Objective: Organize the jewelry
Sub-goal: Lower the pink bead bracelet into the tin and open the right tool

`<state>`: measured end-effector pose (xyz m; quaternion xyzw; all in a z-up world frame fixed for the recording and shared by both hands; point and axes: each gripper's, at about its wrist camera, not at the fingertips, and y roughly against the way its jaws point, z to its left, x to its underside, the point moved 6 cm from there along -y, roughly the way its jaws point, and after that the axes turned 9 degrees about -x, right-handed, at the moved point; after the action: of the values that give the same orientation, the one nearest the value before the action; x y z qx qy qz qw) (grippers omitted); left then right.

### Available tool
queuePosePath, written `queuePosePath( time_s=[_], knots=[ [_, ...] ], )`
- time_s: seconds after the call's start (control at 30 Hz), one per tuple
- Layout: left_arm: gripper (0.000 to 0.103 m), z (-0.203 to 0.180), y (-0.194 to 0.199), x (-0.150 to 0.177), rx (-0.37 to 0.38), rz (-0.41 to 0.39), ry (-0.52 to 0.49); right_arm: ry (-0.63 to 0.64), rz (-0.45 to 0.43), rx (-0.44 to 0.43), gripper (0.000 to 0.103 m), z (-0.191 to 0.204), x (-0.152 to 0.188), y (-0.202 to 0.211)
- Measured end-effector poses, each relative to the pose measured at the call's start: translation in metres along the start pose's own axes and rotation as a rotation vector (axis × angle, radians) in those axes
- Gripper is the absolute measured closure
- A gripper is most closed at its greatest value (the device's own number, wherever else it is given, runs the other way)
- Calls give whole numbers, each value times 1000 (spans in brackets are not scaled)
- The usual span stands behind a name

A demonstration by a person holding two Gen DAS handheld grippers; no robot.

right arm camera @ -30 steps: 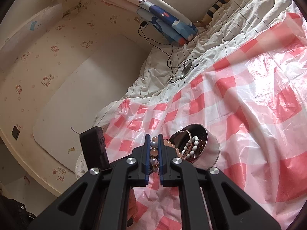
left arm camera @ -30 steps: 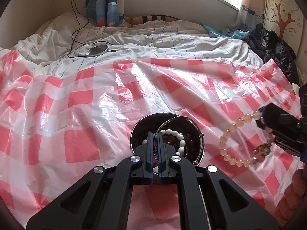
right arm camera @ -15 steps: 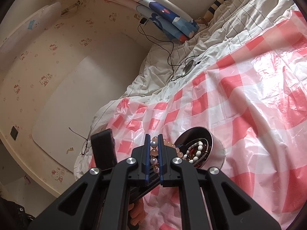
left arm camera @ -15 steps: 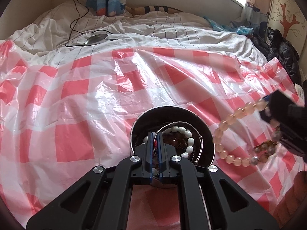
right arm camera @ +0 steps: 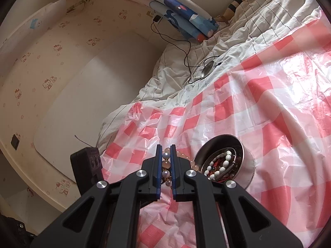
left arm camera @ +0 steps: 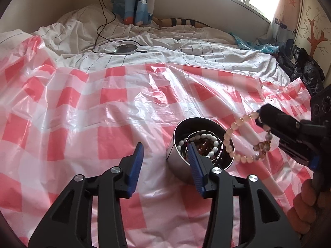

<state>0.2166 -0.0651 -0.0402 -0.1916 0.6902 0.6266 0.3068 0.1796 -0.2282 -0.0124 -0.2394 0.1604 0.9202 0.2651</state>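
Lower centre of the left wrist view: the left gripper [left arm camera: 165,155], jaws opening with nothing between them, hangs over the red-checked plastic sheet [left arm camera: 86,111] beside a metal tin [left arm camera: 180,165] holding a white bead bracelet [left arm camera: 209,139]. At right, the right gripper [right arm camera: 166,165] pinches a pink bead bracelet [left arm camera: 229,138] hanging beside the tin's rim.

A red-and-white checked plastic sheet [left arm camera: 115,111] covers the bed, over a white sheet with thin dark lines [left arm camera: 186,49]. The round tin [left arm camera: 178,163] is silver, dark inside, and holds white beads [left arm camera: 215,144] and dark red ones [left arm camera: 201,147]. The bead bracelet [left arm camera: 229,138] is pale peach-pink. Both grippers are black with blue pads [left arm camera: 135,163]. The curtain [left arm camera: 134,0] is blue with cartoon prints; the wallpaper [right arm camera: 49,82] is cream with small pink cat figures.
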Motion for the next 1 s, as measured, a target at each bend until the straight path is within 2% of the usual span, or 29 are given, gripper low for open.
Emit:
queuePosePath(
  time_s=[0.13,0.2,0.33,0.4,0.6,0.7,0.8,0.93,1.0],
  knots=[
    [53,8,8,9,13,4,37,-2,1,-32,94,4,0,-8],
    [53,7,7,13,24,13,39,-5,9,26,94,-6,2,-12],
    [52,4,6,13,21,16,17,-34,13,125,80,-24,6,-9],
    [51,10,7,11,6,6,25,14,57,194,77,-23,9,-10],
    [47,37,10,1,-2,-6,110,125,294,348,69,-24,39,-26],
    [44,40,9,0,13,-2,132,157,300,370,69,-25,42,-26],
    [43,34,7,1,19,7,111,179,303,375,69,-27,44,-28],
    [42,28,7,2,27,7,100,292,336,479,89,-27,49,-37],
    [41,28,7,3,27,8,101,359,358,535,91,-24,53,-42]
  ],
)
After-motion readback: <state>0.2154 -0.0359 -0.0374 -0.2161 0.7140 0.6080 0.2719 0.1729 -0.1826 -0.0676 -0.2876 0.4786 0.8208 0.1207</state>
